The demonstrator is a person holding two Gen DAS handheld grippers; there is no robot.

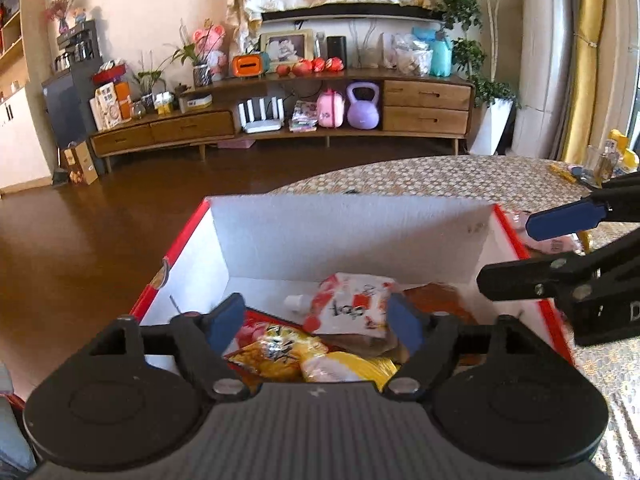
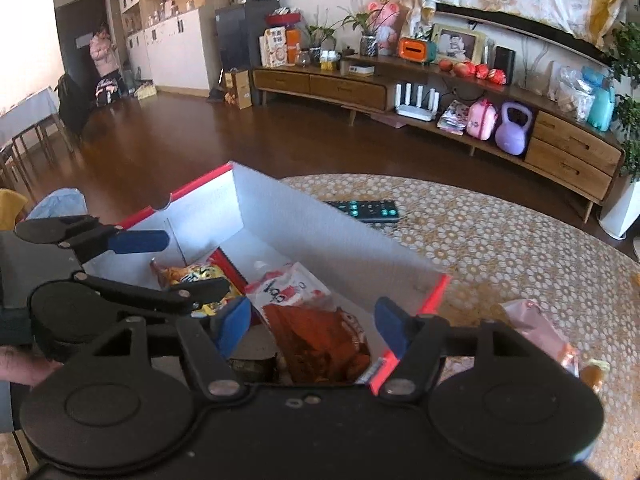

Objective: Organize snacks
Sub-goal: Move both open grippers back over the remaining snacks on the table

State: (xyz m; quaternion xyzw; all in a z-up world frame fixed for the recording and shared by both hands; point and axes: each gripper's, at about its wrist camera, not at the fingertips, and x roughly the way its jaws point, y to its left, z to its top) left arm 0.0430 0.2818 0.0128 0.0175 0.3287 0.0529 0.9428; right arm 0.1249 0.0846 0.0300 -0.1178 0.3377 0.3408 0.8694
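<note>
The left gripper is seen spread at lower centre, nothing pinched, above the box. The right gripper is likewise spread and empty, one pad over the box's red rim. Inside the box, a white-red pouch is seen mid-frame, a yellow bag below it, and a brown pack toward the right wall. A pink pack is left on the table at lower right, a remote beyond the box.
</note>
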